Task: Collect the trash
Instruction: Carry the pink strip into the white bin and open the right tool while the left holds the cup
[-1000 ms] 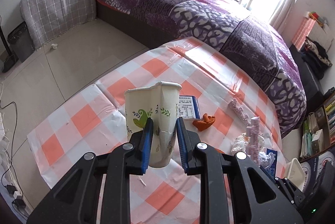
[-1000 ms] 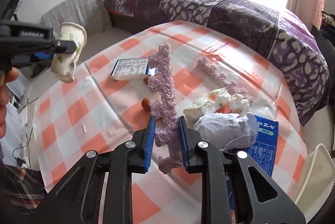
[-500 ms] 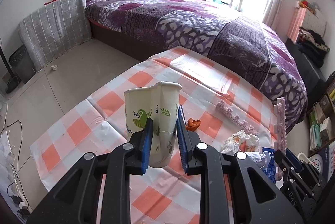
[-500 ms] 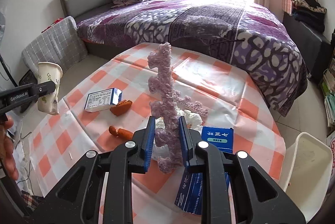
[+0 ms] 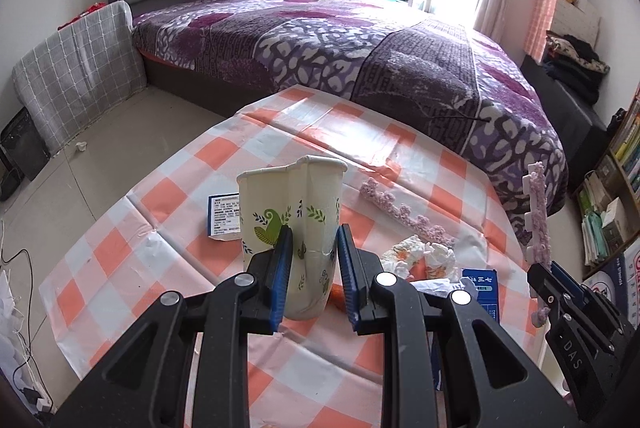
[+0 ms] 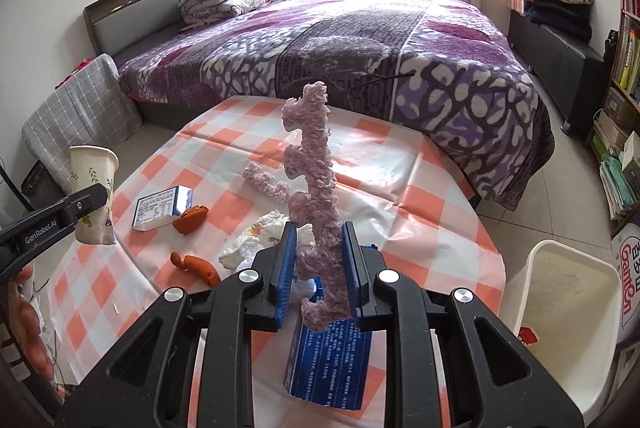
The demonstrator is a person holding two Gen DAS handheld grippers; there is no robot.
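My left gripper (image 5: 312,278) is shut on a dented paper cup (image 5: 294,228) with green leaf print, held above the checked table (image 5: 160,212); the cup also shows in the right wrist view (image 6: 94,196). My right gripper (image 6: 318,272) is shut on a pink foam strip (image 6: 314,196), held upright above the table; the strip also shows in the left wrist view (image 5: 538,216). On the table lie a second pink strip (image 6: 266,184), a white box (image 6: 162,208), two orange peels (image 6: 190,218), crumpled tissues (image 6: 256,236) and a blue packet (image 6: 328,364).
A white bin (image 6: 568,324) stands on the floor right of the table. A purple bed (image 6: 360,68) lies beyond the table. Bookshelves (image 6: 624,132) stand at the right. A grey checked cover (image 5: 76,76) leans at the left, beside cables (image 5: 16,268) on the floor.
Both grippers have risen and drawn back from the table with their loads. The right gripper has swung towards the white bin, which shows more fully.
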